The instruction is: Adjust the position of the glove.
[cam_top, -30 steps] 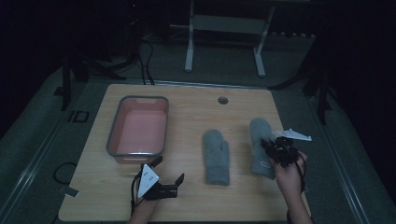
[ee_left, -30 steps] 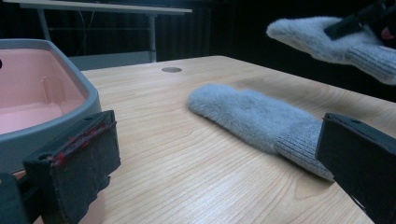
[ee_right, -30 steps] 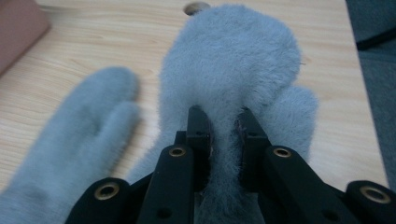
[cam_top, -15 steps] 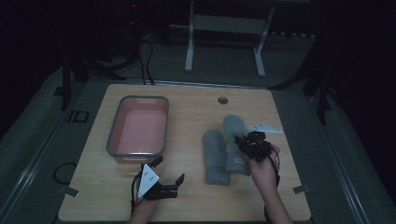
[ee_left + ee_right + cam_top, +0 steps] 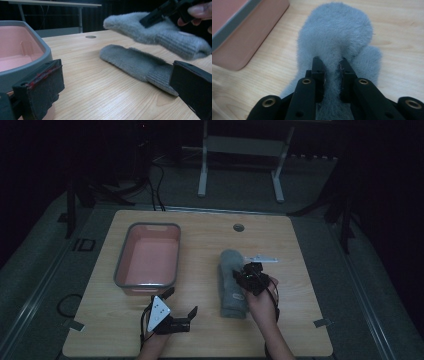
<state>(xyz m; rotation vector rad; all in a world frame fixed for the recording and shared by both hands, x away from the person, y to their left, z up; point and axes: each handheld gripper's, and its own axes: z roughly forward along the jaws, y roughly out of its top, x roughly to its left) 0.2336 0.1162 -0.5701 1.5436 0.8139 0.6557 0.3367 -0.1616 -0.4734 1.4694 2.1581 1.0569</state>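
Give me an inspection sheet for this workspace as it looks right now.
Surface: wooden table, round hole near far edge.
Job's things: held grey mitten carried above lying grey mitten; pink tub on the left.
Clutter: nothing seen.
Grippers: right gripper shut on the held mitten; left gripper open, low over the near edge.
Cables: black cables on the floor beyond the table.
Surroundings: dark room, white stand behind.

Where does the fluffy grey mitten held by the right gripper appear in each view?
High view: fluffy grey mitten, centre-right, beside the right gripper.
Left gripper view: upper right, lifted above the second grey mitten.
Right gripper view: centre, pinched between the black jaws.
Shared landmark: pink plastic bin with grey rim.
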